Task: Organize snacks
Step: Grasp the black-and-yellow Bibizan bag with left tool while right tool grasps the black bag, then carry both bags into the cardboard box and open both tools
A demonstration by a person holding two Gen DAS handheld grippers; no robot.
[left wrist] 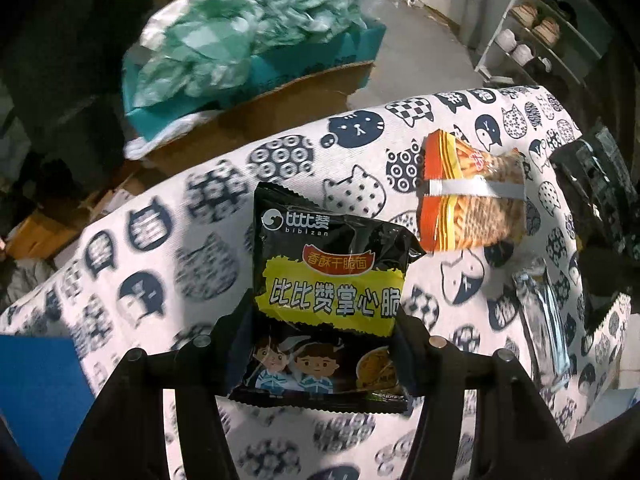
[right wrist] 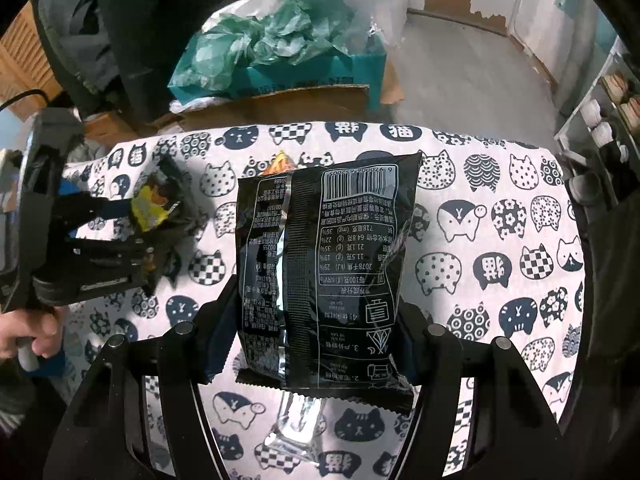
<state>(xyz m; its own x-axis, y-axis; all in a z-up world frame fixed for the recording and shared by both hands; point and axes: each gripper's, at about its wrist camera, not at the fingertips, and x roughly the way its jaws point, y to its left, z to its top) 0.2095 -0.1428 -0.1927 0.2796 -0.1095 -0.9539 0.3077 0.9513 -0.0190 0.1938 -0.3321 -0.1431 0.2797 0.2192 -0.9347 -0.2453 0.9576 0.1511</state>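
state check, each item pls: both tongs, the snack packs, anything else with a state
Left tongs: closed on black noodle pack, front side up.
Right tongs: closed on second black pack, back side with barcode up.
Orange pack: lying free on the cat cloth, sealed.
Silver pack: lying free on the cloth, right of the noodle pack.
Teal box: open, stuffed with green plastic.

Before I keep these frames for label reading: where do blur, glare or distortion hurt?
Left wrist view: the black noodle packet front is sharp, while the cat-print cloth is motion-smeared and bowed by the fisheye. Right wrist view: the second black packet shows sharp back print with glare streaks; the left gripper is blurred.
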